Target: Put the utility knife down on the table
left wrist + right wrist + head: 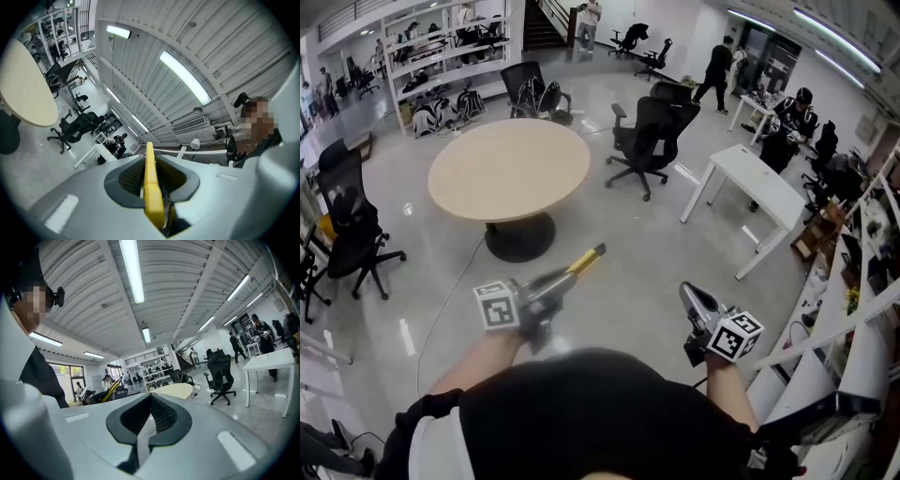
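The yellow utility knife (583, 259) sticks out forward from my left gripper (553, 278), whose jaws are shut on its handle. In the left gripper view the knife (151, 187) runs up between the two pads and points at the ceiling. The round beige table (508, 169) stands a few steps ahead on the floor, and its edge shows at the left of that view (23, 89). My right gripper (688, 294) hangs low at the right with its jaws together and nothing in them. In its own view, the right gripper (150, 398) faces the table (174, 390) far off.
Black office chairs stand round the table (649, 131) (352, 234). A white desk (750, 183) is at the right, with shelving (853, 309) along the right wall. Several people are at the back of the room. Grey floor lies between me and the table.
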The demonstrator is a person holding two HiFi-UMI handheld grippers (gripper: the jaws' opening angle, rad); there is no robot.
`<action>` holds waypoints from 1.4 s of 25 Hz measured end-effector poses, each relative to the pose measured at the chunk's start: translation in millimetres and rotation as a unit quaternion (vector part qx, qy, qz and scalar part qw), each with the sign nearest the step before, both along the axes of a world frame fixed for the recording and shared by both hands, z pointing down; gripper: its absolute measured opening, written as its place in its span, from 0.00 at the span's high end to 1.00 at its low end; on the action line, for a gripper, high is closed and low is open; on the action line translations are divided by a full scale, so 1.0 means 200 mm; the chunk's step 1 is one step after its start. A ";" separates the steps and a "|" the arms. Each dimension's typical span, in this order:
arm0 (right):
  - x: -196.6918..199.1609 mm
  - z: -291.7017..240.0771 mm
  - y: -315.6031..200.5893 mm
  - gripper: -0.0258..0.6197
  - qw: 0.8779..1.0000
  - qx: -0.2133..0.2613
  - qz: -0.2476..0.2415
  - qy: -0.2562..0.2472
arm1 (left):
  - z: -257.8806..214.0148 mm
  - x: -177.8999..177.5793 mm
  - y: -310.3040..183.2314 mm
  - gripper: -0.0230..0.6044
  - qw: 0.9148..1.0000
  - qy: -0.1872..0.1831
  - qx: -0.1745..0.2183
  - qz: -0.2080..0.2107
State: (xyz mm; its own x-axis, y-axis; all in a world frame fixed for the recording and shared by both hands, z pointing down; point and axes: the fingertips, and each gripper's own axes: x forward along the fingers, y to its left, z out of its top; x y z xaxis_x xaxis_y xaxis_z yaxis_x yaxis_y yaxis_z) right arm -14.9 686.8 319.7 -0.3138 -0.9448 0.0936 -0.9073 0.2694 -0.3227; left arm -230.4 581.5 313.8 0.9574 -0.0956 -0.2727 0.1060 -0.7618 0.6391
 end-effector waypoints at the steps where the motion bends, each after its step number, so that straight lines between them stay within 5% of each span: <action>1: -0.01 0.00 -0.06 0.94 1.000 0.000 0.001 -0.001 | 0.01 -0.02 -0.06 0.85 1.000 0.000 -0.002 -0.001; 8: 0.00 0.03 -0.36 0.94 1.000 -0.006 0.003 -0.004 | 0.07 -0.02 -0.36 0.85 1.000 -0.007 -0.007 0.002; 14: 0.24 0.10 -0.55 0.94 1.000 -0.011 -0.003 -0.022 | 0.12 0.15 -0.52 0.85 1.000 -0.020 -0.013 -0.014; 29: 1.28 0.01 -0.83 0.94 0.996 0.007 -0.082 -0.019 | 0.02 1.21 -0.63 0.85 0.997 -0.011 -0.011 -0.071; 35: 1.53 0.08 -0.92 0.94 0.996 -0.004 -0.085 -0.035 | 0.04 1.47 -0.71 0.85 0.997 -0.029 -0.017 -0.070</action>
State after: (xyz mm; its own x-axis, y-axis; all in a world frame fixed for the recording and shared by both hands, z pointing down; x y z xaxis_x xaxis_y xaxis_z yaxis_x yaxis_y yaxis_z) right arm 290.3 502.2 336.0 -0.4751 -0.8769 0.0730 -0.8238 0.4141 -0.3871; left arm 63.1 438.6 322.6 0.9481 -0.2375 -0.2112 -0.0377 -0.7441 0.6670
